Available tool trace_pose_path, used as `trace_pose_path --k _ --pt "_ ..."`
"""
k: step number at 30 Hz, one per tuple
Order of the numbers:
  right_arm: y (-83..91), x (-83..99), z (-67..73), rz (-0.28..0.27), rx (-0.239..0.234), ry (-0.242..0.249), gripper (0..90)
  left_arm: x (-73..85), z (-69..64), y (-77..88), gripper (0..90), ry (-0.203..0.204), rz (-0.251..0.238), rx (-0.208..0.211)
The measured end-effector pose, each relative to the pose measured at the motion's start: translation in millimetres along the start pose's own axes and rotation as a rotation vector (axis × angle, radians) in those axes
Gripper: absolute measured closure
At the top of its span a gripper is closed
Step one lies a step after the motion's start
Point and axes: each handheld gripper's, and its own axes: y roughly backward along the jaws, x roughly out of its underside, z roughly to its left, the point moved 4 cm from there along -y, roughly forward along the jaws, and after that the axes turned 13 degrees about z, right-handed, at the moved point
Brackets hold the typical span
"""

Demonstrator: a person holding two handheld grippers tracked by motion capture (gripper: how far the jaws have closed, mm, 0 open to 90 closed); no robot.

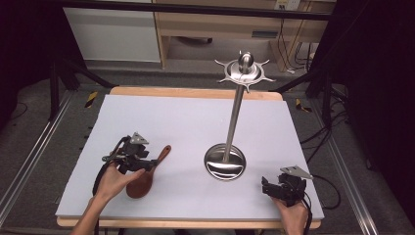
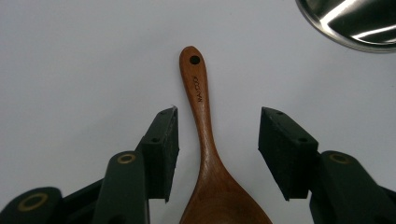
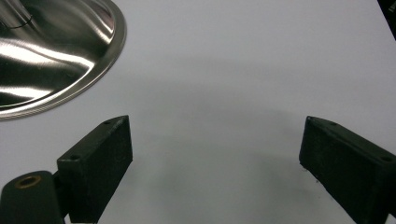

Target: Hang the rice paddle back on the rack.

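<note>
Jaws of our left gripper (image 2: 218,154) stand apart around the wooden spoon (image 2: 205,140), which lies flat on the white table (image 1: 161,117); the pads do not touch its handle. Our right gripper (image 3: 215,163) is wide open, nothing between. Farther stands the steel utensil stand (image 1: 226,161).

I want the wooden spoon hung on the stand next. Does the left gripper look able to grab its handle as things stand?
Probably yes. The left gripper already straddles the wooden spoon; its handle lies flat between the open jaws, with gaps on both sides and nothing blocking.
</note>
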Motion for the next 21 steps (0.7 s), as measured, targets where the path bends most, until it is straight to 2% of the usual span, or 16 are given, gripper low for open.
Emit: trace_pose_path --k 9,12,21 --pt "0.0 -0.1 -0.7 0.001 -0.006 0.001 10.0 -3.1 0.5 -14.0 50.5 -0.015 0.054 -0.008" --pt "-0.3 0.1 -0.4 0.005 -0.007 0.001 10.0 -3.2 1.6 -20.6 51.0 -0.024 0.089 -0.02" --pt "-1.1 -0.1 -0.2 0.009 -0.006 0.006 10.0 -3.7 4.0 -29.7 55.9 -0.016 0.12 -0.021"
